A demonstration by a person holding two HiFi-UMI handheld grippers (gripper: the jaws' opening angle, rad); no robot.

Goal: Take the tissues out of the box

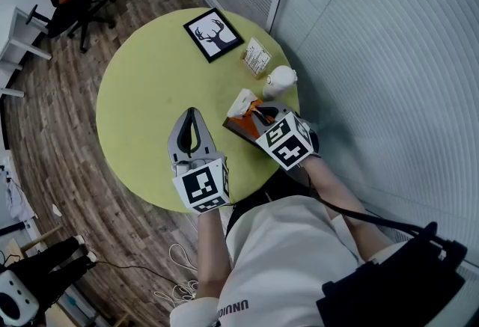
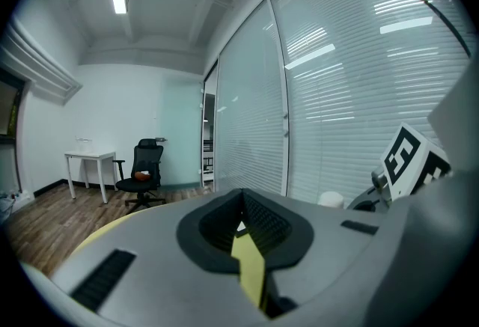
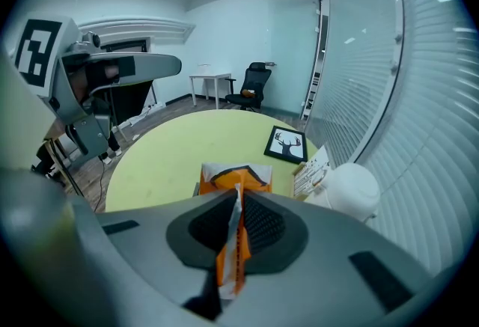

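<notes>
Tissue (image 1: pixel 243 102), white, sticks up out of the orange box (image 1: pixel 238 126), which lies on the round yellow table (image 1: pixel 142 93). The right gripper (image 1: pixel 253 111), just above the box, has its jaws clenched on that tissue. The left gripper (image 1: pixel 192 114), near the box's left side, has its jaws pressed together on nothing. Beyond the box are a white round object (image 1: pixel 281 78) and a framed deer picture (image 1: pixel 213 34).

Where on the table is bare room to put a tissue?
Bare: the left part of the table, beyond the deer picture and left gripper. Crowded: the right edge, with card stand, white figure, tissue box and right gripper.
</notes>
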